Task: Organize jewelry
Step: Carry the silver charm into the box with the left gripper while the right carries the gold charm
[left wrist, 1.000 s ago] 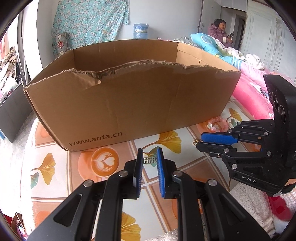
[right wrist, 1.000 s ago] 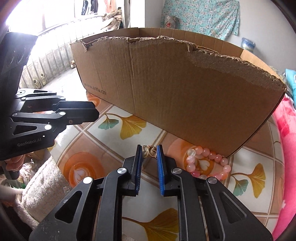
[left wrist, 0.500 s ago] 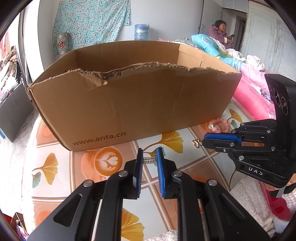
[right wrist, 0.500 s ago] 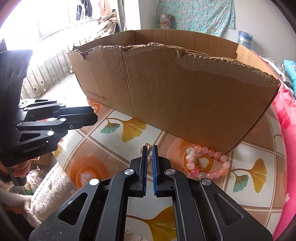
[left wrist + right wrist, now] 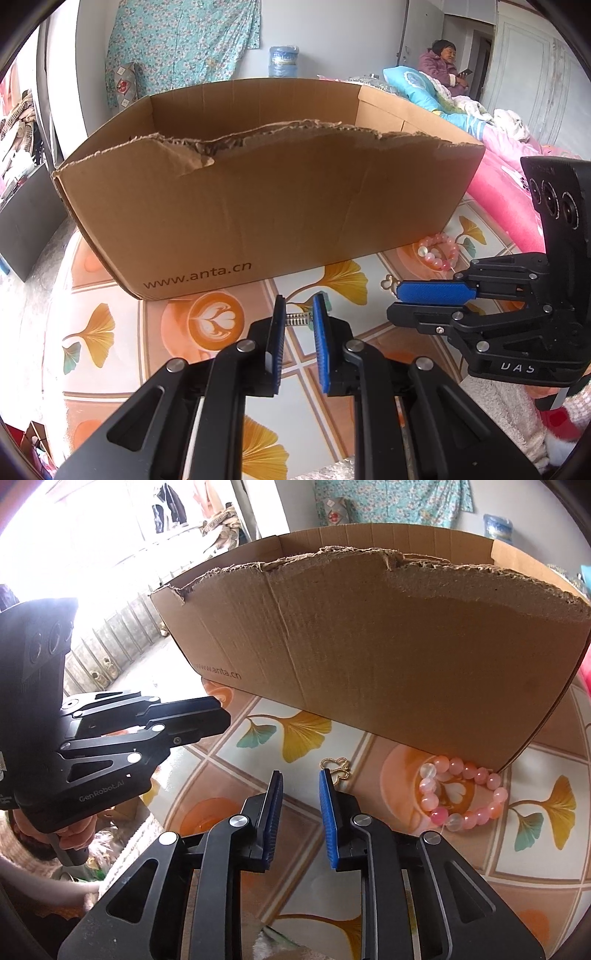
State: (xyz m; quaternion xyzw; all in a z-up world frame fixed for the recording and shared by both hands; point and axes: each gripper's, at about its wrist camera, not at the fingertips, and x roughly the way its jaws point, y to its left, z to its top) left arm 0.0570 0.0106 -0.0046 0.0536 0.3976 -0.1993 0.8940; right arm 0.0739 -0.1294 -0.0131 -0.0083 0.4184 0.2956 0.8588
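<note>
Right wrist view shows the right gripper [image 5: 298,775] low in the centre of the frame, its blue-padded jaws parted with nothing between them; a small gold clover-shaped charm [image 5: 336,769] lies on the patterned tablecloth [image 5: 258,701] just beyond and touching or nearly touching the tip of the right-hand pad. To the right of it in the frame, a pink bead bracelet [image 5: 461,794] rests on the cloth just beside the lower corner of the cardboard box [image 5: 369,646], which fills the upper half. In the left wrist view the left gripper [image 5: 299,306] sits bottom centre, its jaws set around a small silver spring-like piece [image 5: 298,319], seemingly holding it by the ends, though contact is hard to confirm. The step in hand looks like picking up the loose pieces in front of the box, with none visibly inside it yet; the box interior is hidden. For the right side, the next move probably calls for shifting slightly toward the charm so it sits between the pads, closing on the thin metal, then lifting over the torn front wall of the box.
</note>
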